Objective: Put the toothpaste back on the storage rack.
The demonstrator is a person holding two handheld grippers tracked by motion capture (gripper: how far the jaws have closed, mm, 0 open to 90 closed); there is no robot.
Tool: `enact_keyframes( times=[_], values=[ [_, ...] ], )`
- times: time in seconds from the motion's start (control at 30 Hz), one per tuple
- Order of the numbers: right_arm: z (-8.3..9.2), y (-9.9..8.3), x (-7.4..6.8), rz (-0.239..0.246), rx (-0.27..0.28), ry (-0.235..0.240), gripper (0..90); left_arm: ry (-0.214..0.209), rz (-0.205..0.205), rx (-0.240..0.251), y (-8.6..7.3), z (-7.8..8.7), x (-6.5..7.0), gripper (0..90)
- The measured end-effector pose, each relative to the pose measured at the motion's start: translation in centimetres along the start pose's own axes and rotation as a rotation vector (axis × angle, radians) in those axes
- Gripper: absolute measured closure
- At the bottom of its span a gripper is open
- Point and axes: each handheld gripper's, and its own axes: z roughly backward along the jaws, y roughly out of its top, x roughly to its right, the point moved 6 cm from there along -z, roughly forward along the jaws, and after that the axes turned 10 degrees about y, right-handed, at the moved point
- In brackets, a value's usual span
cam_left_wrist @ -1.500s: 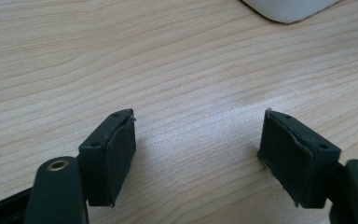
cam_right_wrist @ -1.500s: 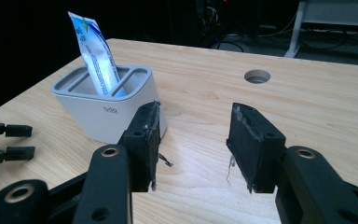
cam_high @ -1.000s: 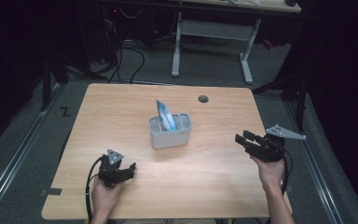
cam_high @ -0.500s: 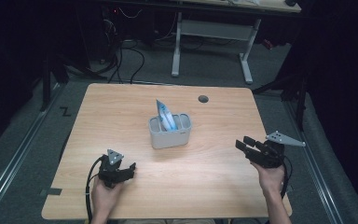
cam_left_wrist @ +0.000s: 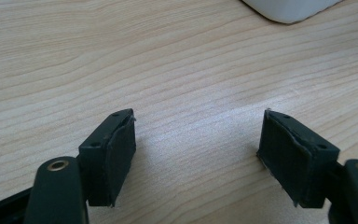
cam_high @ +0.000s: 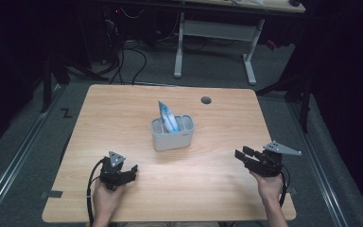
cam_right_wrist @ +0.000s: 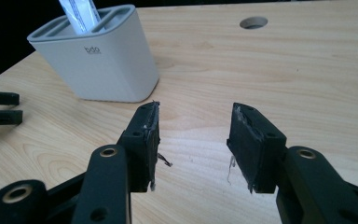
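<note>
Over on the left, the left gripper (cam_high: 125,174) rests low on the table (cam_high: 123,123), jaws apart, empty. Centre: the grey holder (cam_high: 172,133), marked "bda", keeps a blue-white packet (cam_high: 167,116) upright. Right gripper (cam_high: 244,156) gapes empty, so likely idle; next, a reach for that packet.

The right gripper (cam_high: 244,155) has drawn back toward the person and sunk lower over the pale wooden worktop (cam_high: 217,127): a second ago it was held farther forward and closer to the right edge, and it now sits nearer the front edge. The grey three-cornered plate (cam_high: 281,149) on top of it has levelled out and points off to its right. The right hand (cam_high: 269,184) behind it has pulled back with it.
</note>
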Motion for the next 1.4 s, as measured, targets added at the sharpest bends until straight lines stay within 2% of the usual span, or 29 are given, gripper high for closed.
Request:
enact_keyframes(
  times=[0.37,0.53,0.8,0.93,1.4],
  values=[
    [-0.7,-1.9,0.8,-0.012,-0.032,-0.030,52.1,0.000,0.000,0.000,0.0,0.0,0.0,27.4],
    [-1.1,-2.8,1.1,-0.002,-0.064,-0.060,51.4,0.000,0.000,0.000,0.0,0.0,0.0,27.4],
    [-1.9,-3.8,1.4,0.033,-0.091,-0.105,50.9,0.000,0.000,0.000,0.0,0.0,0.0,27.4],
    [-2.4,-4.3,1.6,0.035,-0.110,-0.120,50.9,0.000,0.000,0.000,0.0,0.0,0.0,27.4],
    [-3.5,-5.2,2.2,0.090,-0.161,-0.179,50.9,0.000,0.000,0.000,0.0,0.0,0.0,27.4]
  ],
)
